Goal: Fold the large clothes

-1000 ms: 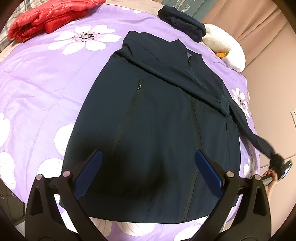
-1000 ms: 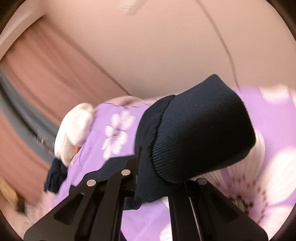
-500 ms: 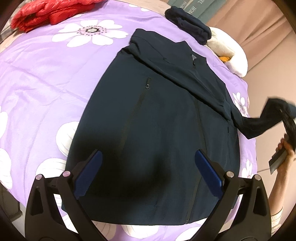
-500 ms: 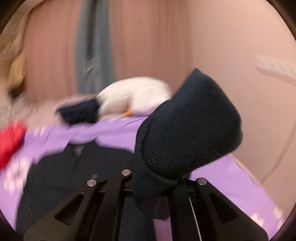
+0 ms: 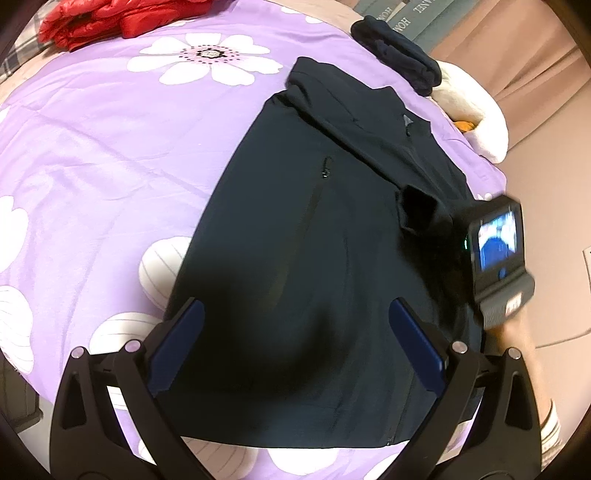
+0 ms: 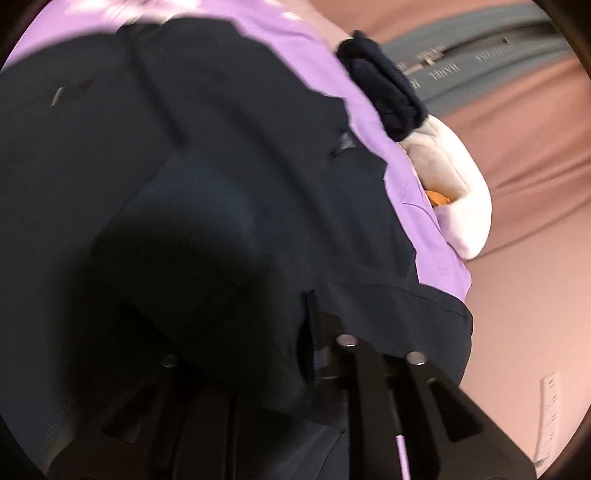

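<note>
A dark navy zip jacket (image 5: 295,229) lies flat on the purple flowered bedspread (image 5: 92,155). My left gripper (image 5: 295,347) is open and empty, hovering above the jacket's hem. My right gripper (image 6: 280,354) is shut on the jacket's sleeve cuff (image 6: 192,258) and holds it over the jacket's body; the cuff (image 5: 417,210) and the right gripper's body (image 5: 498,254) show at the jacket's right side in the left wrist view. One sleeve lies folded across the chest.
A red padded jacket (image 5: 96,18) lies at the far left of the bed. A folded navy garment (image 5: 399,62) and a white plush cushion (image 5: 476,118) sit at the far right edge, also in the right wrist view (image 6: 450,192). Curtain and pink wall lie beyond.
My right gripper has carried the sleeve cuff from beyond the bed's right edge up and inward, onto the jacket's right side. My left gripper has stayed open above the hem.
</note>
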Tool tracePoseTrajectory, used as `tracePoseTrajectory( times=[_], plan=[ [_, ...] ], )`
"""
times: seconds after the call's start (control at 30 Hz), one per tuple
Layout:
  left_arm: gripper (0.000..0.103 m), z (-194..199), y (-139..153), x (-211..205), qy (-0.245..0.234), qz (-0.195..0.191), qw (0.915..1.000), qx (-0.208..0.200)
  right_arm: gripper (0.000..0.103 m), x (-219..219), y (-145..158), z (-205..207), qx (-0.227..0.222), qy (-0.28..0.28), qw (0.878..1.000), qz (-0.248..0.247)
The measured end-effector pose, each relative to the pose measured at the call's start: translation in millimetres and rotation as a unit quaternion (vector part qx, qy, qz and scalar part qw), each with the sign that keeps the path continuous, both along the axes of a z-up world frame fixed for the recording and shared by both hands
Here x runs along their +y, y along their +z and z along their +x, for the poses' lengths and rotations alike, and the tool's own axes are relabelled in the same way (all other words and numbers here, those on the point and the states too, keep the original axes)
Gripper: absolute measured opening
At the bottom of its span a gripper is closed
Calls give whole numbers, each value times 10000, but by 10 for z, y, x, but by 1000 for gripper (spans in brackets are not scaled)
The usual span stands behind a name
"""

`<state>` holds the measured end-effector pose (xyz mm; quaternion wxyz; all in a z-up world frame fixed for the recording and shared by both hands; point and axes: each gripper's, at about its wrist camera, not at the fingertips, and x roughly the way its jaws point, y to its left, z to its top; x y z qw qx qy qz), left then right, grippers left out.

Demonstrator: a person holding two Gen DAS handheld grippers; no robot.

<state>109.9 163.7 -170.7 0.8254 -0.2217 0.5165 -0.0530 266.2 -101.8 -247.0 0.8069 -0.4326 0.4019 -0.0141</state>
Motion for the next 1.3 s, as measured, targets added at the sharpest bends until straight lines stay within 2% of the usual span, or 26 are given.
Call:
tracePoseTrajectory(
  times=[0.1,0.17,0.23,0.33,0.47,0.6,0.73,0.9,1.3],
  plan=[
    [101,22,-44,6,14,-36,10000,45,59,-164,58,-190,-199,26,9998,78],
    [101,45,-82,-23,-3,-59,10000,80,64,-241,167,-206,-263,-8,9993,264],
    [101,67,-113,-62,-46,-90,9999,120,65,-347,304,-362,-241,35,9980,588],
    [101,104,-134,-149,-157,-97,9997,130,67,-548,470,-624,-123,19,9910,1331],
    [101,227,-108,-289,-342,-209,9992,60,67,-959,637,-906,30,-351,9628,2679],
    [101,430,-10,-508,-597,-402,9973,-164,67,-1202,639,-1304,-42,-786,9362,3426],
    [101,718,12,-800,-932,-874,9914,-267,67,-1329,669,-1461,-127,-949,9148,3923],
    [101,1014,-104,-1103,-1125,-1005,9884,-186,67,-1368,686,-1539,-149,-1103,8962,4295],
    [101,1476,-331,-1409,-1275,-1142,9852,-58,67,-1385,670,-1600,-91,-1109,8920,4382]
  ],
)
